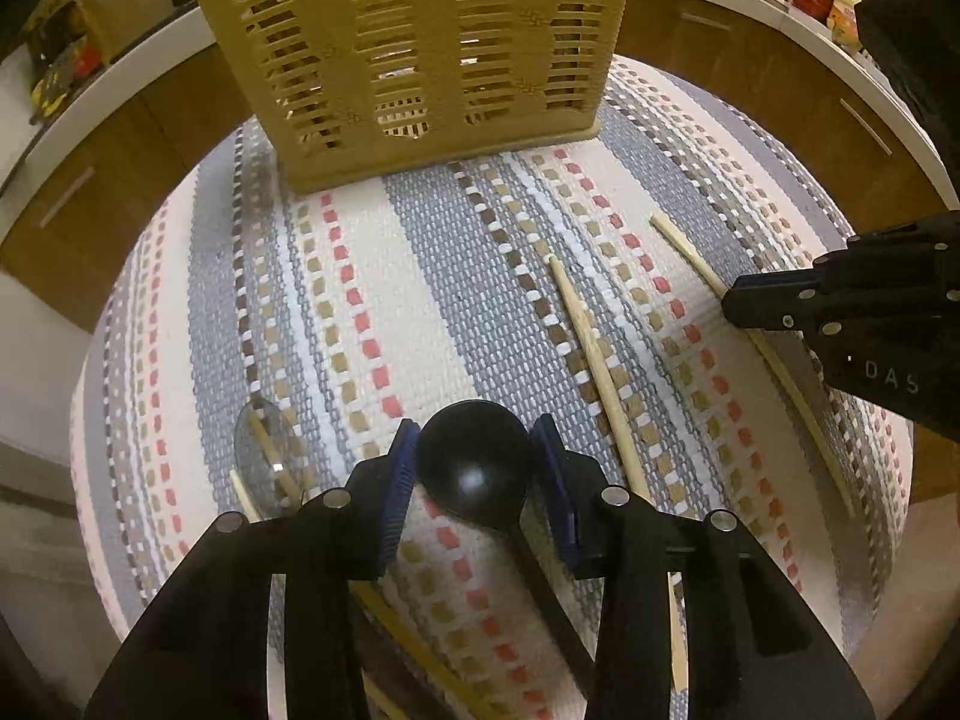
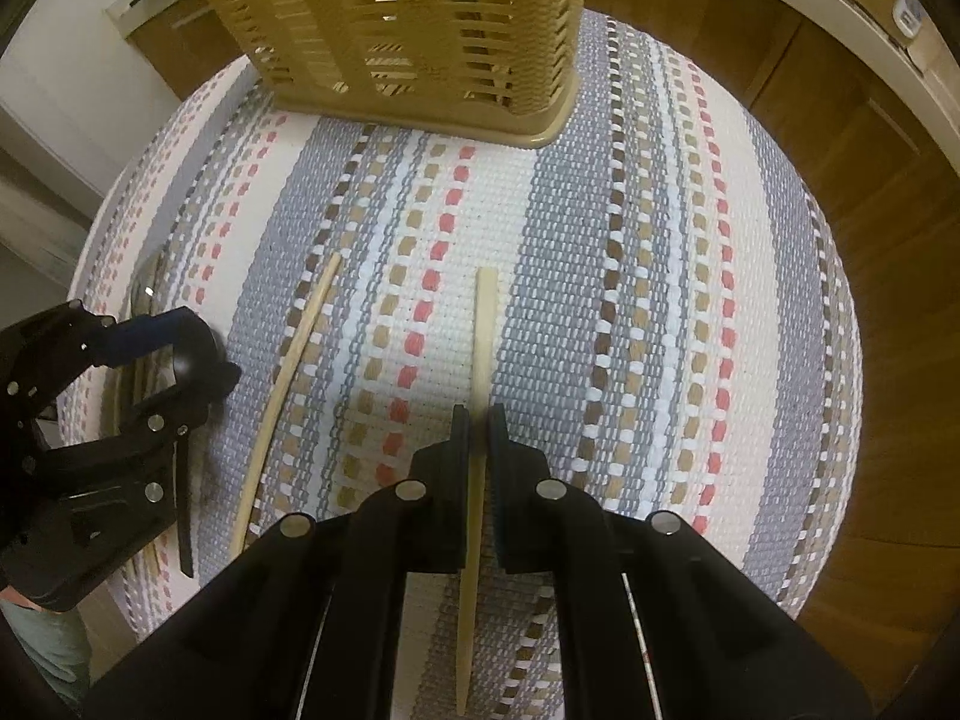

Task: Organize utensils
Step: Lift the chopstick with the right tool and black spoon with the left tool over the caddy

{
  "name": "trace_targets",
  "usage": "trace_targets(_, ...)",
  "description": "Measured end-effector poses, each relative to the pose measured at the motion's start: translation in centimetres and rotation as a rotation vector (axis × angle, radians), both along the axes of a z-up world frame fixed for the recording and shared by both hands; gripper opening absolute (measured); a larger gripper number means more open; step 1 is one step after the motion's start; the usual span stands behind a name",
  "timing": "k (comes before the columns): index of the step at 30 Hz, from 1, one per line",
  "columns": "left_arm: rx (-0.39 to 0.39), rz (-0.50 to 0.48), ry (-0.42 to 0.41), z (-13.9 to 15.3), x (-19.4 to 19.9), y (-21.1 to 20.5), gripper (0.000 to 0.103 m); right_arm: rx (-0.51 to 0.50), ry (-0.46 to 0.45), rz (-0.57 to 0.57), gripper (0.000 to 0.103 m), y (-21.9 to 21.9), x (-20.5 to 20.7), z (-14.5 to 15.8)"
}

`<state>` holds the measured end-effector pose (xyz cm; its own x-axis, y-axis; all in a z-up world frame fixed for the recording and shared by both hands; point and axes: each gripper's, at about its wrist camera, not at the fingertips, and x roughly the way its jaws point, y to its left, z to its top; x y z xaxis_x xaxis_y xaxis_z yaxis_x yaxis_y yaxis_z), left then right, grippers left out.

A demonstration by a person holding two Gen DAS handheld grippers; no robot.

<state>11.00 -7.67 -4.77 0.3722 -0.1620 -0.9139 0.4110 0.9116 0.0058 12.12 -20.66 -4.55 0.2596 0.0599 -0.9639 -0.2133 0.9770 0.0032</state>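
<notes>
A tan slotted utensil basket (image 1: 414, 54) stands at the far end of the striped mat (image 1: 420, 276); it also shows in the right wrist view (image 2: 414, 30). My left gripper (image 1: 474, 468) is open, its blue pads on either side of the bowl of a black spoon (image 1: 474, 468) that lies on the mat. My right gripper (image 2: 478, 420) is shut on a wooden chopstick (image 2: 483, 324) lying along the mat. A second chopstick (image 2: 288, 384) lies to its left. A metal spoon (image 1: 264, 456) and more chopsticks lie at the left gripper's left.
The mat covers a small table with edges close on all sides. Wooden cabinets (image 2: 888, 192) and a white counter (image 1: 750, 6) with small items surround it. The right gripper shows at the right of the left wrist view (image 1: 852, 312).
</notes>
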Motion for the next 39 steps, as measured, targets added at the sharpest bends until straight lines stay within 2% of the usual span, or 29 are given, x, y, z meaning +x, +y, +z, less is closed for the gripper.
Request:
trace_targets(4,-0.01,0.004,-0.013,0.1,0.1,0.1,0.035,-0.003,-0.036,0.009,0.005,0.1,-0.5,-0.1)
trace_targets(8,-0.053,0.023,-0.054,0.9,-0.3,1.0,0.035,0.069,-0.096,0.018,0.004,-0.2,-1.3,0.9)
trace_targets(11,-0.123,0.028,-0.139,3.2,-1.1,1.9,0.035,0.126,-0.18,0.028,0.004,-0.7,-2.2,2.9)
trace_targets(16,-0.172,0.052,-0.311,7.8,-2.3,3.0,0.035,0.219,-0.297,0.02,0.004,-1.6,-3.7,5.6)
trace_targets(20,-0.213,0.079,-0.458,11.6,-2.3,3.9,0.035,0.292,-0.425,0.02,0.004,-1.5,-4.5,8.7)
trace_targets(23,-0.203,0.098,-0.577,14.8,-2.7,4.6,0.035,0.315,-0.534,0.026,0.004,-1.4,-5.0,11.6)
trace_targets(28,-0.156,0.123,-0.721,19.6,-0.9,4.4,0.035,0.324,-0.64,0.016,0.004,-0.7,-3.9,15.6)
trace_targets(34,-0.181,0.165,-0.831,23.2,2.0,3.9,0.035,0.31,-0.793,-0.018,0.004,-0.3,-2.3,19.7)
trace_targets(39,-0.201,0.181,-0.873,24.1,4.5,3.1,0.035,0.302,-0.93,-0.075,0.004,-0.9,-0.1,22.3)
